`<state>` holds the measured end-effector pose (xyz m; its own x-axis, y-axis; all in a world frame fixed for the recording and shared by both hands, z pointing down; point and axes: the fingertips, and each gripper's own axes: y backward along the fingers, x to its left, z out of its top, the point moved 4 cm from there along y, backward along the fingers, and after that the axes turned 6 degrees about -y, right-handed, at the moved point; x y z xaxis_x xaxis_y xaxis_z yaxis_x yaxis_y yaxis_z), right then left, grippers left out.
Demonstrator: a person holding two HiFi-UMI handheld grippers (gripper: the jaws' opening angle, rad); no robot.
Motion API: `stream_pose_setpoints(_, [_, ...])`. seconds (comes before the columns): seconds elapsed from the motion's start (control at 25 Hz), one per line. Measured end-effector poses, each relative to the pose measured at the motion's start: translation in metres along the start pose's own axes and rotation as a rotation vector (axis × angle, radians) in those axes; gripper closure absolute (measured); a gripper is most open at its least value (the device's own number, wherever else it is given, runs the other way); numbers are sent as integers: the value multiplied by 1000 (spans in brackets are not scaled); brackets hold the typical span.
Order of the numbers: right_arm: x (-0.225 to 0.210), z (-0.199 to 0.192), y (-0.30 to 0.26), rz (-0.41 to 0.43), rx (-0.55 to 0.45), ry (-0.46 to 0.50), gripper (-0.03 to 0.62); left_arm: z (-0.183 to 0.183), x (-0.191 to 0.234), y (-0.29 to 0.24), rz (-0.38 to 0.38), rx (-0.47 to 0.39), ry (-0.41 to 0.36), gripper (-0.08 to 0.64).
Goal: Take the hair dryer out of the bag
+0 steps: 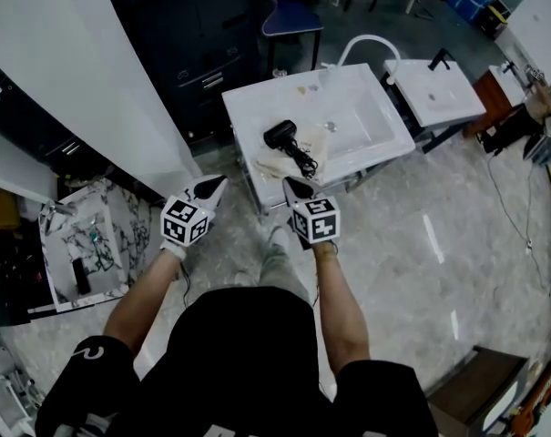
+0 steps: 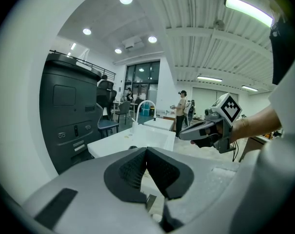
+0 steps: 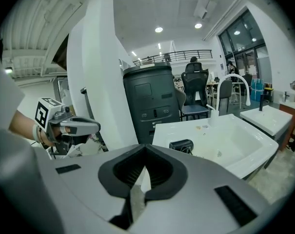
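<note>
Head view: the hair dryer point(image 1: 282, 136) lies on the flat beige bag point(image 1: 277, 165) on the white basin counter point(image 1: 257, 107) at upper centre, long axis running upper left to lower right. The left gripper point(image 1: 211, 189) and right gripper point(image 1: 296, 189) are both closed and empty. The right is nearer, directly below the dryer and apart from it.

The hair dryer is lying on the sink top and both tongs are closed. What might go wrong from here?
The hair dryer lies on the limp bag near the sink top's front edge; tugging the bag might drag it off. Its cord is bunched beside it and may snag. The left tongs and right tongs are shut and must open before any grab.
</note>
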<state>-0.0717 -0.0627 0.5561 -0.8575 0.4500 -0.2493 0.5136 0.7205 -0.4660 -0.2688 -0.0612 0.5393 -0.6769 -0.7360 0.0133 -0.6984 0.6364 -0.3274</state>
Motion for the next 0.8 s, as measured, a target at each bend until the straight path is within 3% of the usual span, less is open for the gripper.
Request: stream_pose_setpoints(0.8, [10,3,5,21,-22,40,597,-6,2,6,-1,-6,22,560])
